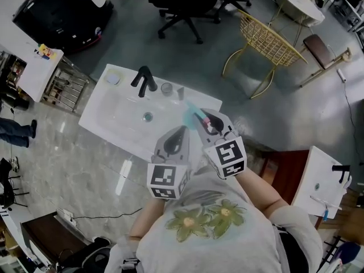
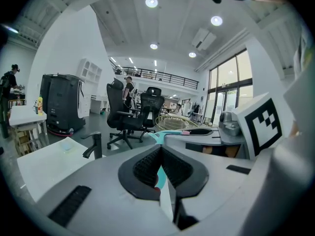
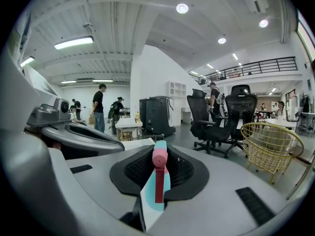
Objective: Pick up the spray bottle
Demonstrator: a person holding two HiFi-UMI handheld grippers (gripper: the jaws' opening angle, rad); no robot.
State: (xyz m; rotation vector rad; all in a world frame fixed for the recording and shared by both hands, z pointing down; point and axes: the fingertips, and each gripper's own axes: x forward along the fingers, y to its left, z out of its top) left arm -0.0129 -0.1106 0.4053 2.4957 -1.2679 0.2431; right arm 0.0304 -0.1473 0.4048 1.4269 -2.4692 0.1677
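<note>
- My right fingers (image 3: 138, 170) clamp the teal and white plastic spray bottle (image 3: 165, 182), pink nozzle up, at frame centre.
- My left fingers (image 2: 145, 166) are pressed together, lower centre.

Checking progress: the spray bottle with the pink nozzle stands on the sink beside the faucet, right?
Not on the sink: the spray bottle with the pink nozzle is held up in the right gripper, jaws shut on it, as the right gripper view shows.

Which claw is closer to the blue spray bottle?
Right. The right gripper is shut on the spray bottle. The left gripper sits just to the bottle's left, jaws together.
</note>
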